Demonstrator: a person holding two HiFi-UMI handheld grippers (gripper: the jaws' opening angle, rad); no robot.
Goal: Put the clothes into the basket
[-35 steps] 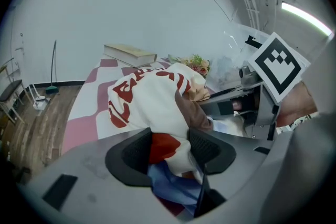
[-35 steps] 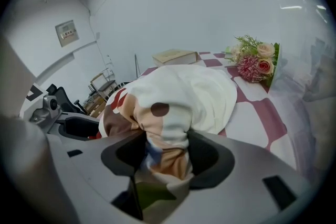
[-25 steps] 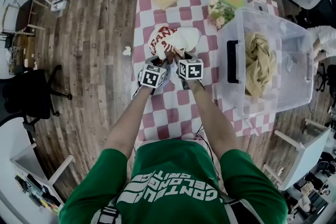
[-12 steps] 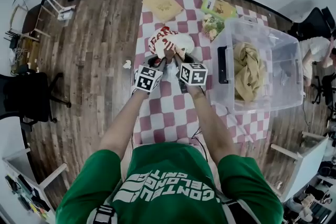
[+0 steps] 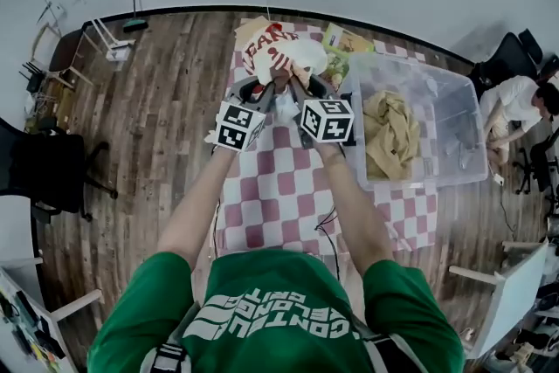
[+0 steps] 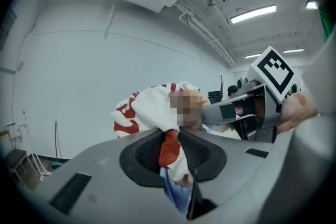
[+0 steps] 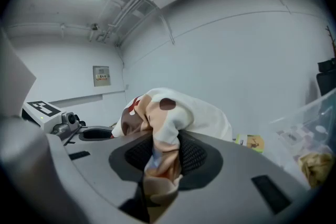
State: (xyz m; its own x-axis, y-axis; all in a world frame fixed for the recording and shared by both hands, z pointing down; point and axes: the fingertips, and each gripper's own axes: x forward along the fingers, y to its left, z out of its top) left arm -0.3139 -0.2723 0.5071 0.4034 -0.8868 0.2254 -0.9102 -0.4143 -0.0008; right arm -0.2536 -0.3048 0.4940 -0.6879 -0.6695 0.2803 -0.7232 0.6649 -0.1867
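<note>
A white garment with red print (image 5: 281, 57) hangs bunched in the air above the far end of the checked cloth (image 5: 279, 179). Both grippers hold it side by side. My left gripper (image 5: 272, 88) is shut on a red and white fold (image 6: 169, 145), and its jaws have just been closing tighter on it. My right gripper (image 5: 295, 88) is shut on a peach and white fold (image 7: 163, 152). The rest of the garment (image 7: 194, 113) bulges beyond the pads. The basket, a clear plastic bin (image 5: 454, 113), stands to the right with a tan cloth (image 5: 389, 131) inside.
A green packet (image 5: 345, 39) and a tan sheet (image 5: 251, 29) lie at the cloth's far end. A person sits at far right (image 5: 515, 105). A black chair (image 5: 44, 166) stands left, a broom (image 5: 133, 22) by the wall, a white table (image 5: 515, 275) lower right.
Both grippers have risen together, lifting the garment off the checked cloth; it now hangs higher and farther up the view. The bin and tan cloth have not moved.
</note>
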